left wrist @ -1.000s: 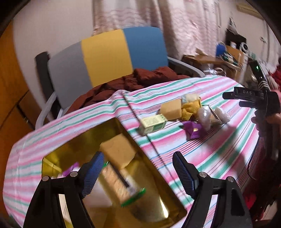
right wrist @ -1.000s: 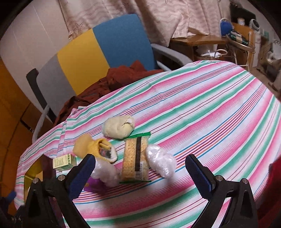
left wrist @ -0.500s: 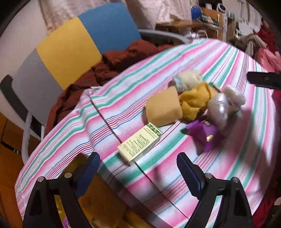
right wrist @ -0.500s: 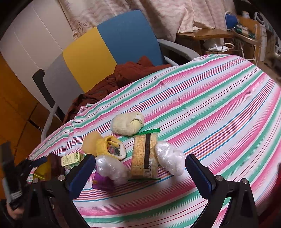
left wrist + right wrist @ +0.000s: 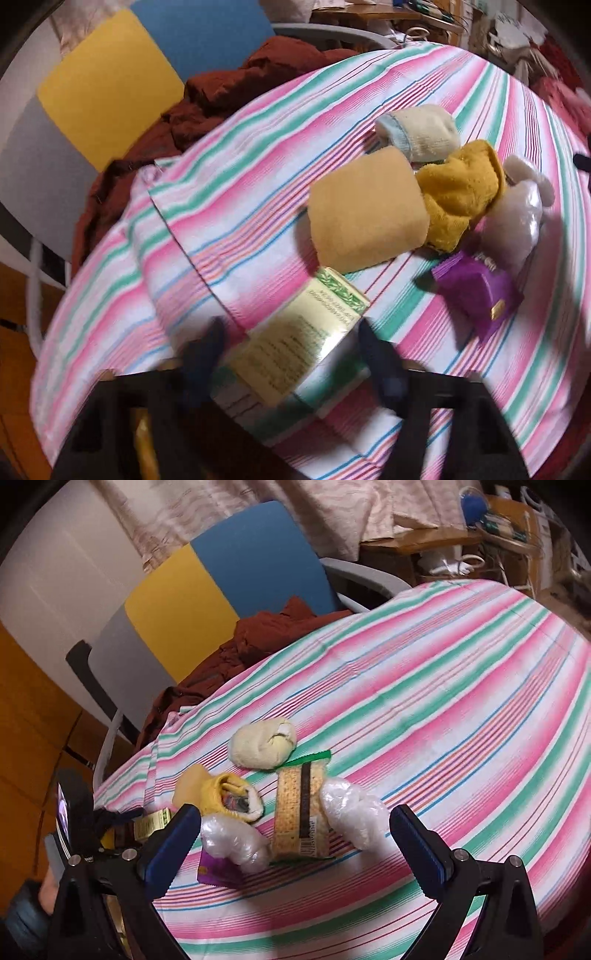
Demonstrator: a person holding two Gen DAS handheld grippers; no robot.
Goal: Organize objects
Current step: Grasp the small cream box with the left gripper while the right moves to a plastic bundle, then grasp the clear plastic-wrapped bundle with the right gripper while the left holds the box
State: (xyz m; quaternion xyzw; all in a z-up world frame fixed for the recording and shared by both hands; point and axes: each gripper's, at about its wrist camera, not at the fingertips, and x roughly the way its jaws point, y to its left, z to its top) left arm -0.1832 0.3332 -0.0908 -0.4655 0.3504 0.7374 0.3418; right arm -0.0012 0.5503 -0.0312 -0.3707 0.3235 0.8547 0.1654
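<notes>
1. Pink, green and white striped cloth covers the table; behind it stands a chair with grey, yellow and blue back panels, a rust-brown garment heaped on its seat
2. Left gripper is blurred, its jaws spread either side of a pale yellow-green printed carton lying flat – whether the pads touch it I cannot tell
3. Just beyond the carton sit a tan sponge block, a mustard-yellow rolled sock, a cream rolled sock, a purple foil packet and a crinkled clear plastic bag, clustered close together
4. Right gripper hangs wide open and empty – between its blue-padded fingers lies a clear-wrapped cracker packet, flanked by two plastic bags
</notes>
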